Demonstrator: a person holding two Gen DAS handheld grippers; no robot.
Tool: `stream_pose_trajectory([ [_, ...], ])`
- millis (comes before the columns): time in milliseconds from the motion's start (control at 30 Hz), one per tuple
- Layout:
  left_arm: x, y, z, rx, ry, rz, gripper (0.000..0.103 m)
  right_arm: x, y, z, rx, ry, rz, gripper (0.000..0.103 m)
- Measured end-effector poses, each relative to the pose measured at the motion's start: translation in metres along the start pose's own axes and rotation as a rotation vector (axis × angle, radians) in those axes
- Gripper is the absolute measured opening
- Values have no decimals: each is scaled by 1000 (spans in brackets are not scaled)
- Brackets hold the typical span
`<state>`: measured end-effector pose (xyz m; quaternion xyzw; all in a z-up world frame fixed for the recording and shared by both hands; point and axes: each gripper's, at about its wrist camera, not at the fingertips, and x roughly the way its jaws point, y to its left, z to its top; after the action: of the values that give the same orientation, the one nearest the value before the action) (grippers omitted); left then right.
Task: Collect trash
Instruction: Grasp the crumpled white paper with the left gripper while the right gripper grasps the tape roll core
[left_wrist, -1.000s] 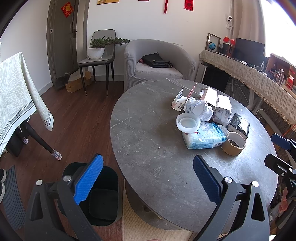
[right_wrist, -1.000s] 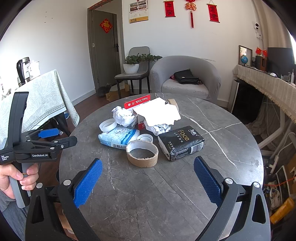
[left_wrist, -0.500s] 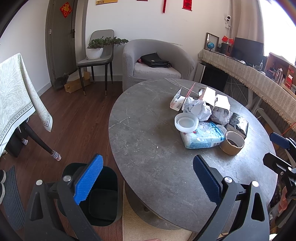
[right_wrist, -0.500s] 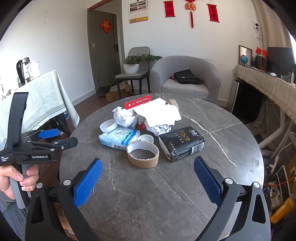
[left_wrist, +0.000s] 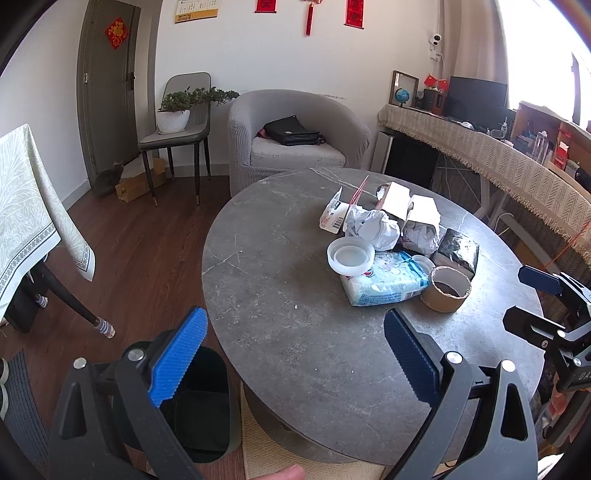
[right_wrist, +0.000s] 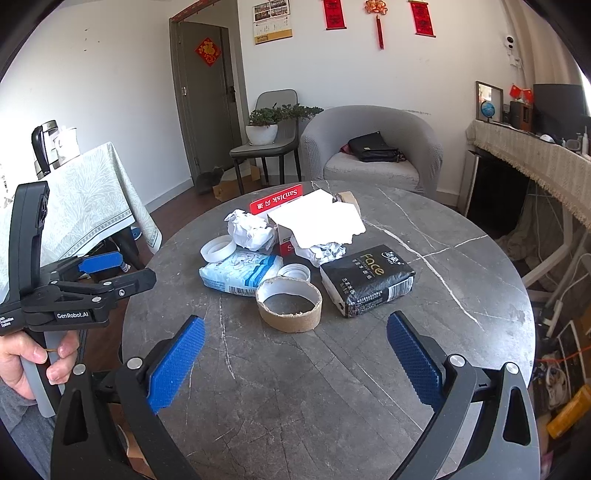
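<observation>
A pile of trash lies on the round grey table (left_wrist: 280, 332): a cardboard tape ring (right_wrist: 289, 305), a blue-and-white tissue pack (right_wrist: 240, 272), a black "Face" pack (right_wrist: 367, 278), crumpled paper (right_wrist: 249, 228), a white lid (left_wrist: 350, 255), and a red SanDisk box (right_wrist: 276, 198). The tape ring also shows in the left wrist view (left_wrist: 446, 289). My left gripper (left_wrist: 291, 358) is open and empty over the table's near left edge. My right gripper (right_wrist: 295, 356) is open and empty, just short of the tape ring. A black bin (left_wrist: 199, 406) stands on the floor under the left gripper.
A grey armchair (left_wrist: 295, 136) with a black bag stands beyond the table. A chair with a potted plant (left_wrist: 177, 118) is at the back left. A cloth-covered table (left_wrist: 26, 206) is at the left, a long sideboard (left_wrist: 509, 162) at the right. A grey cat (left_wrist: 108, 181) sits by the door.
The left gripper has tilted up and shifted slightly, so the trash pile sits a little lower and nearer in its view. The right gripper has barely moved. Both stay open.
</observation>
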<state>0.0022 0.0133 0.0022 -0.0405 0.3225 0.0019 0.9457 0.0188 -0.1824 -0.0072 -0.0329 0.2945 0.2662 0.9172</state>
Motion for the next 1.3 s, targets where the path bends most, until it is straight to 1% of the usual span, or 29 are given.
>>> stream_pose_trajectory([
  [67, -2, -2, 2, 5, -15, -9, 97, -1, 0, 1, 13, -3, 22, 94],
  [133, -3, -1, 6, -2, -21, -46, 94, -1, -1, 2, 19, -3, 37, 90],
  [167, -4, -1, 7, -6, -21, -64, 87, 0, -1, 2, 21, -3, 40, 90],
  [200, -4, -1, 10, -3, -27, -70, 84, 0, 0, 2, 23, -1, 44, 89],
  [233, -4, -2, 13, 5, -31, -73, 79, 1, 1, 3, 24, 1, 46, 87],
  [300, -3, -2, 20, 23, -31, -90, 75, 2, 1, 3, 26, 5, 48, 85],
  [367, 1, -2, 27, 47, -27, -111, 66, 4, 1, 3, 36, 13, 54, 82],
  [400, 3, -2, 31, 50, -23, -126, 63, 5, -1, 3, 48, 17, 62, 81],
  [500, 16, -6, 44, 62, 22, -212, 62, 10, -3, 3, 72, 34, 76, 77],
  [533, 20, -9, 48, 85, 34, -223, 62, 11, -3, 3, 74, 38, 79, 76],
  [633, 35, -22, 58, 166, 68, -237, 60, 14, -5, 4, 95, 50, 91, 75],
  [700, 44, -29, 65, 201, 85, -246, 61, 16, -7, 5, 109, 55, 98, 75],
  [800, 60, -33, 71, 223, 124, -272, 66, 18, -8, 7, 113, 59, 103, 75],
  [933, 82, -41, 76, 247, 169, -282, 68, 23, -9, 8, 117, 77, 96, 75],
  [1000, 89, -44, 76, 254, 182, -291, 68, 25, -9, 8, 119, 83, 88, 75],
  [1100, 96, -48, 77, 268, 190, -283, 68, 27, -11, 8, 130, 83, 87, 75],
  [1233, 105, -51, 78, 272, 211, -284, 56, 33, -10, 10, 128, 105, 81, 69],
  [1300, 107, -52, 77, 276, 212, -283, 54, 36, -8, 10, 122, 113, 75, 68],
])
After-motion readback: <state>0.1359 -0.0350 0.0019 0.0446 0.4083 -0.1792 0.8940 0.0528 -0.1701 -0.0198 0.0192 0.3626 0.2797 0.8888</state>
